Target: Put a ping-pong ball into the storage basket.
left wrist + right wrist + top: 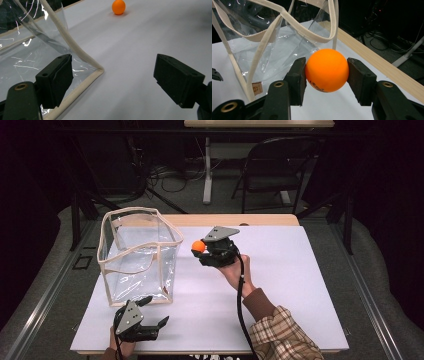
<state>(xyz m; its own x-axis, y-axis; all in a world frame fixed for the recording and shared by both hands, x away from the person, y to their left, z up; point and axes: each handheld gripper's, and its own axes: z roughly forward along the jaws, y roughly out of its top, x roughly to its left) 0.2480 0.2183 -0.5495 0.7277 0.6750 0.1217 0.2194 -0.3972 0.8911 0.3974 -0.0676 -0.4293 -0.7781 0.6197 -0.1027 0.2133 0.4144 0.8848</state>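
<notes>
The right tongs (202, 251) grasp an orange ball (198, 246) above the bench (280, 285), the clear bag (137, 255) at its nine o'clock; the left tongs (152, 312), released, flank the bag's near corner.

Dark room, folding chair (276, 167) behind table (280, 285).
</notes>
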